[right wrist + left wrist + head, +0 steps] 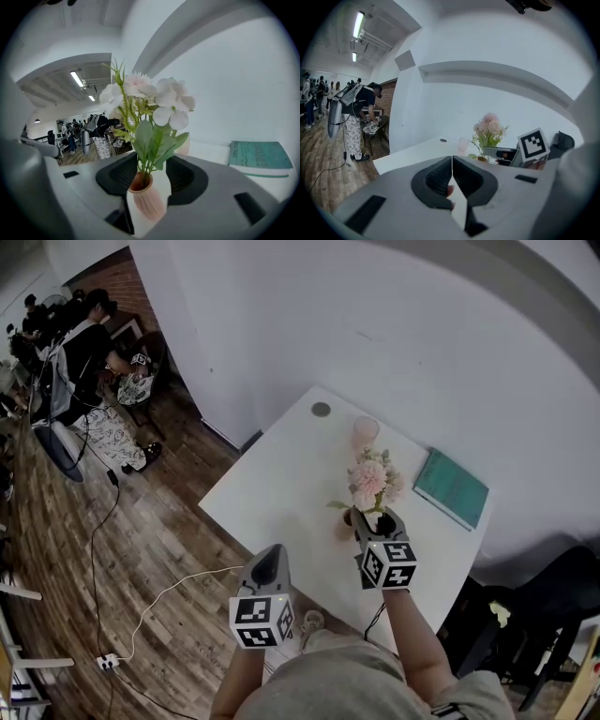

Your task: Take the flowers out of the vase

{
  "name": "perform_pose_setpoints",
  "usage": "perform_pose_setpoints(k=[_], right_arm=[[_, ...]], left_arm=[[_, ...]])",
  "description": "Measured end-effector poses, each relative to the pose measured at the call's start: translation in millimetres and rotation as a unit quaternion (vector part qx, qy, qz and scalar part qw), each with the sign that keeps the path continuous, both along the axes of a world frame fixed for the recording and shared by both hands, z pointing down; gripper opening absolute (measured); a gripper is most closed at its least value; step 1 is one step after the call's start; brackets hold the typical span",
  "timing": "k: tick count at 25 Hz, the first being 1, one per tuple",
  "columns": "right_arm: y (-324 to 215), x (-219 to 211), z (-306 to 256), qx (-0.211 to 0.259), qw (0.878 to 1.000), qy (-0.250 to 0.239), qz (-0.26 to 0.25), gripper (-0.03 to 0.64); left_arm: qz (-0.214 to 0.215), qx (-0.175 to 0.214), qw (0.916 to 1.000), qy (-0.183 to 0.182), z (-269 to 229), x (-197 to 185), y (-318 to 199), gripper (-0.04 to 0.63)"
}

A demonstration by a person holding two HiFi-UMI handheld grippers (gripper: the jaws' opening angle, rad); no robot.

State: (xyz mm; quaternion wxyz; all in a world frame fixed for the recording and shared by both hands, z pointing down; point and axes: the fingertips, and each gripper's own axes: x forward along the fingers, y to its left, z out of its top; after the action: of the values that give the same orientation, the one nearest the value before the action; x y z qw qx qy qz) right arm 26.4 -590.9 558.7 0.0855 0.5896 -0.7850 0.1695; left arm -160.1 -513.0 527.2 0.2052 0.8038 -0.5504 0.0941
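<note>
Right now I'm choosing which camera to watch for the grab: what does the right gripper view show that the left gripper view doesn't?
Only the right gripper view: the ribbed pink vase between the right tool's open jaws, and a teal book. Only the left gripper view: the left tool shut and empty, the right tool from outside, a grey disc on the table. Both: the pink flowers, a pink cup, people behind.
</note>
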Motion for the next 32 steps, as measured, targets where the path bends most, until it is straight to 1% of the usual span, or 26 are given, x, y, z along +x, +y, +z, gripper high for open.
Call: perform_pose_setpoints(k=[2, 8, 12, 17, 22, 32], right_arm=[[-0.1, -1.2, -0.7, 0.0, 1.0, 0.001, -0.001, 0.175], [1.3, -2.6, -4.4, -0.001, 1.0, -0.008, -0.005, 0.089], [3.3, -6.2, -7.2, -0.001, 1.0, -0.017, -0.01, 0.065], [7.9, -4.9, -10.3, 0.007, 1.0, -0.021, -0.011, 0.043], [13.6, -5.4, -20.3, 0.022, 0.999, -0.022, -0.017, 0.037], [25.8, -9.6, -64.5, 0.072, 0.997, -0.012, -0.032, 0.034]], left_arm=[[0.0, -0.001, 1.0, 0.0, 0.8, -0.5, 0.8, 0.008], [0.0, -0.002, 1.0, 0.0, 2.6, 2.1, 4.5, 0.008], [-0.002, 0.0, 1.0, 0.002, -0.6, 2.9, 7.4, 0.008], [-0.004, 0.003, 1.0, 0.001, -1.5, 6.7, 16.3, 0.008], [-0.008, 0.009, 0.9999, 0.001, -6.6, 8.8, 27.1, 0.008], [-0.013, 0.023, 0.9996, -0.002, -23.5, 7.2, 62.2, 0.008]])
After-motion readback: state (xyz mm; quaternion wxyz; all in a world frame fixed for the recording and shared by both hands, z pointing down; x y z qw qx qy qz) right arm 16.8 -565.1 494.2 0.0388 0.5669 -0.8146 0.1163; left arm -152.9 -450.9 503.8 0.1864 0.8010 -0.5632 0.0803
